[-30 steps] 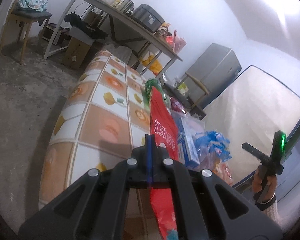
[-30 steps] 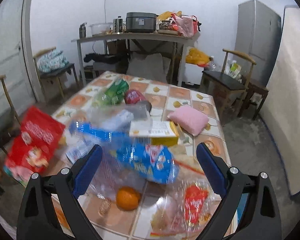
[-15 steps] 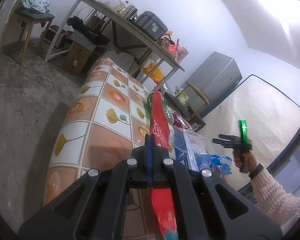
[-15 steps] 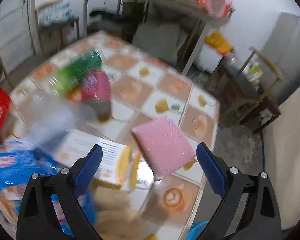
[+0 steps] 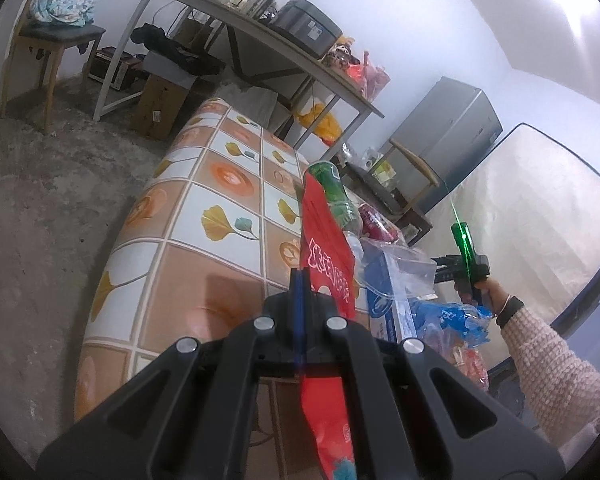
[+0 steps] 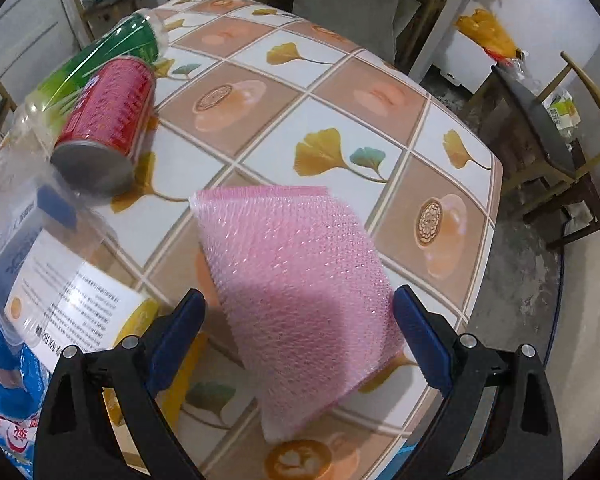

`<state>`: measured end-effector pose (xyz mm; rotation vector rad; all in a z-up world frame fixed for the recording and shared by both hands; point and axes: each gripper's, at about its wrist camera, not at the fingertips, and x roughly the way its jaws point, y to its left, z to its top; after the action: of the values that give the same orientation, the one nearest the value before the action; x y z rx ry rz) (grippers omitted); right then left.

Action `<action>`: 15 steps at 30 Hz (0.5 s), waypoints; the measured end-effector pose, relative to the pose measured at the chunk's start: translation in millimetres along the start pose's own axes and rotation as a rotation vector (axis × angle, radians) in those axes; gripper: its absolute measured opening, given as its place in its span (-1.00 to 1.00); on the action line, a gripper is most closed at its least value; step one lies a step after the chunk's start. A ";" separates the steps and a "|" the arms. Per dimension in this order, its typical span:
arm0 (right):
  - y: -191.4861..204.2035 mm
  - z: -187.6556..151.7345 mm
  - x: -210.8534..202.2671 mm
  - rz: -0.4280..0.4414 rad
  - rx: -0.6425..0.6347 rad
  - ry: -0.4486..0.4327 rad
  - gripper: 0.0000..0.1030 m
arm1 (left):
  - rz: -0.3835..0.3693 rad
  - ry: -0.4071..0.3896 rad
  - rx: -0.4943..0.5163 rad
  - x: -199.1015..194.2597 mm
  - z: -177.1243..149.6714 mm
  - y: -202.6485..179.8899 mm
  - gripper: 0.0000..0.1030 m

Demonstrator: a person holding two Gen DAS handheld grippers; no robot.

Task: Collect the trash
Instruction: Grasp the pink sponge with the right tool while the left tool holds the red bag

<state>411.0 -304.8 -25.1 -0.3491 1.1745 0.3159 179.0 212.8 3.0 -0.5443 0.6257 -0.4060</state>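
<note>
Left gripper jaws pinched tight on a crinkly red snack bag; right gripper jaws wide apart, a bubbly pink pouch between them, untouched.

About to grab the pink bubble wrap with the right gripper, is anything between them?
Nothing visible. The right gripper hangs open over the pink bubble wrap; the box and red can lie off to the side.

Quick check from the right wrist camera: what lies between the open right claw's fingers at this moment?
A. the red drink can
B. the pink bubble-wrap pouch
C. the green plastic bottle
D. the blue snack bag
B: the pink bubble-wrap pouch lies on the tiled tablecloth between the open right claw fingers, which are not pressing on it.
</note>
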 end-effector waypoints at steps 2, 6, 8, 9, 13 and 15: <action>-5.9 0.6 1.0 0.019 0.032 -0.010 0.79 | 0.005 0.005 0.003 1.6 -0.6 -2.4 -1.00; -19.2 0.4 5.4 0.057 0.122 -0.037 0.72 | 0.017 0.004 0.008 2.0 -0.8 -6.3 -1.00; -24.1 -2.4 2.1 0.073 0.162 -0.072 0.37 | 0.028 -0.002 0.013 -0.1 0.3 -8.3 -1.00; -28.3 -4.6 0.1 0.084 0.191 -0.088 0.13 | 0.029 -0.007 0.015 -2.3 1.0 -9.7 -1.00; -42.7 -16.7 -7.5 0.099 0.304 -0.143 -0.15 | 0.030 -0.028 0.035 -11.9 5.8 -20.0 -1.00; -43.9 -22.7 -12.4 0.077 0.324 -0.158 -0.24 | 0.023 -0.037 0.053 -17.3 7.9 -28.7 -1.00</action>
<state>405.9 -354.9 -16.8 0.0046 1.0636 0.2107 165.7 201.8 32.8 -0.4924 0.5832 -0.3887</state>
